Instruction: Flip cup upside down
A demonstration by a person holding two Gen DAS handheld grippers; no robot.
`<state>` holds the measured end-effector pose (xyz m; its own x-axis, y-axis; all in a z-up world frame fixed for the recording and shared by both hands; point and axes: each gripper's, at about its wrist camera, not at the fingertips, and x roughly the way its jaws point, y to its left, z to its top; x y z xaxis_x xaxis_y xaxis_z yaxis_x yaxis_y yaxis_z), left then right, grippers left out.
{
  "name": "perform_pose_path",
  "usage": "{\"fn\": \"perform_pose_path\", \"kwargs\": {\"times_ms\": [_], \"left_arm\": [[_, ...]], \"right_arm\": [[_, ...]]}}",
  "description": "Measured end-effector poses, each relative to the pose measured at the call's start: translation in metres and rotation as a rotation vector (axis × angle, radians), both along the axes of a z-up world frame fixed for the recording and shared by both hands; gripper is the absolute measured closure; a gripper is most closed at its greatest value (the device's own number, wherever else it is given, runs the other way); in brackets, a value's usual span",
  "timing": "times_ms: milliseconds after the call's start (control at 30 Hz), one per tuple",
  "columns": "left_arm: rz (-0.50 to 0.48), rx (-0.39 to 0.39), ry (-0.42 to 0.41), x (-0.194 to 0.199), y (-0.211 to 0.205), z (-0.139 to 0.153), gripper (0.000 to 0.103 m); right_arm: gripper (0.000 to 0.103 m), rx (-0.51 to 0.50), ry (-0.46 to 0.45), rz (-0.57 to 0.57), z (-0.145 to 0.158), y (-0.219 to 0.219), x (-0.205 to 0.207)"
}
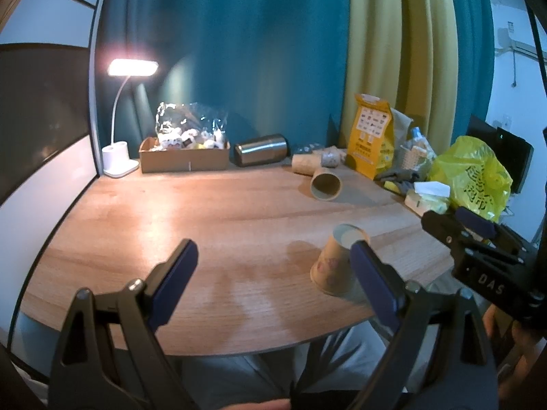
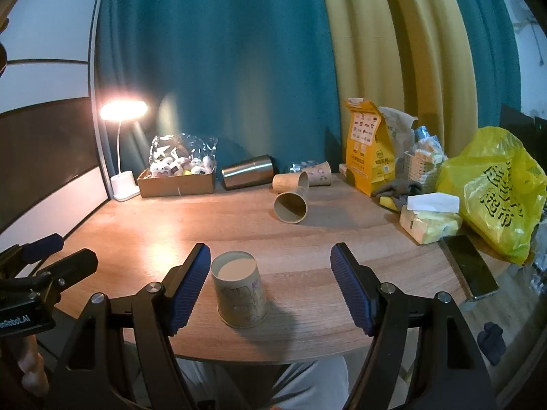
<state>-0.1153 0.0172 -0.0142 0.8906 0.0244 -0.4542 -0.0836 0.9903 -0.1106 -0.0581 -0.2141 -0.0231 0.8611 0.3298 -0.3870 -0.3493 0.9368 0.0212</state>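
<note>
Between the spread fingers of the right gripper stands the cup, mouth down near the bench front edge, untouched. The left gripper hangs open too, holding nothing. The flip looks done; judged from here, backing straight out without brushing the light cup keeps it standing.
</note>
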Motion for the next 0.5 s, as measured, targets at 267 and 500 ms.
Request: {"fn": "perform_pose_path", "kwargs": {"times_ms": [267, 500], "left_arm": [[-0.001, 0.002, -0.001, -0.0004, 0.0003, -0.0008, 0.011], [-0.001, 0.003, -0.004, -0.0013, -0.0006, 0.0008, 0.011]], "right_arm": [[0.027, 0.0, 0.005, -0.002, -0.0011, -0.0001, 0.0001], [0.027, -0.002, 0.005, -0.003, -0.0013, 0.0, 0.0002]]}}
